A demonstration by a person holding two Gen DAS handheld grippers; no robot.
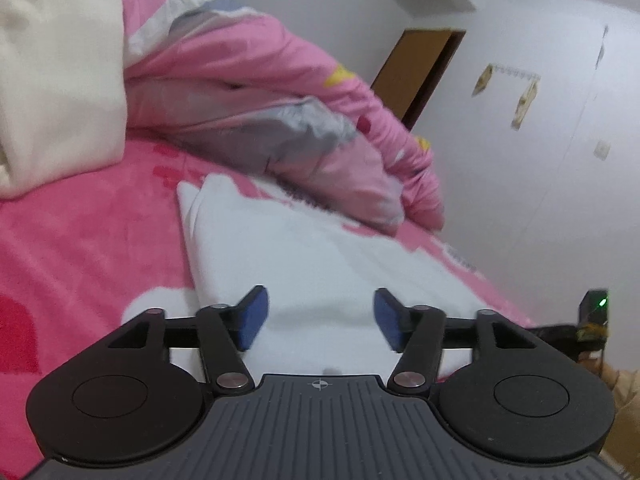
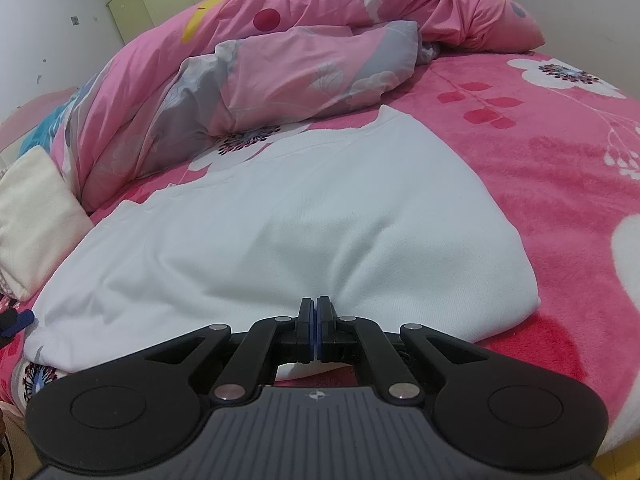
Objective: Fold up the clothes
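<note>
White garment (image 2: 304, 216) edge between shut right gripper (image 2: 317, 308) fingers on pink bedspread (image 2: 560, 184)

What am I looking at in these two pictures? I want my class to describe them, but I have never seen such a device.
A person holds a hand tool in each hand; each ends in a two-finger claw with a wide-angle camera looking along its fingers. One picture comes from each tool.

On a bed with a pink flowered blanket lies a white garment, partly folded. Behind it is a bunched pink quilt; a cream cushion sits to the side.

The left claw is open over the garment and holds nothing. The right claw is shut at the garment's near edge; whether it pinches the cloth is hard to tell.
</note>
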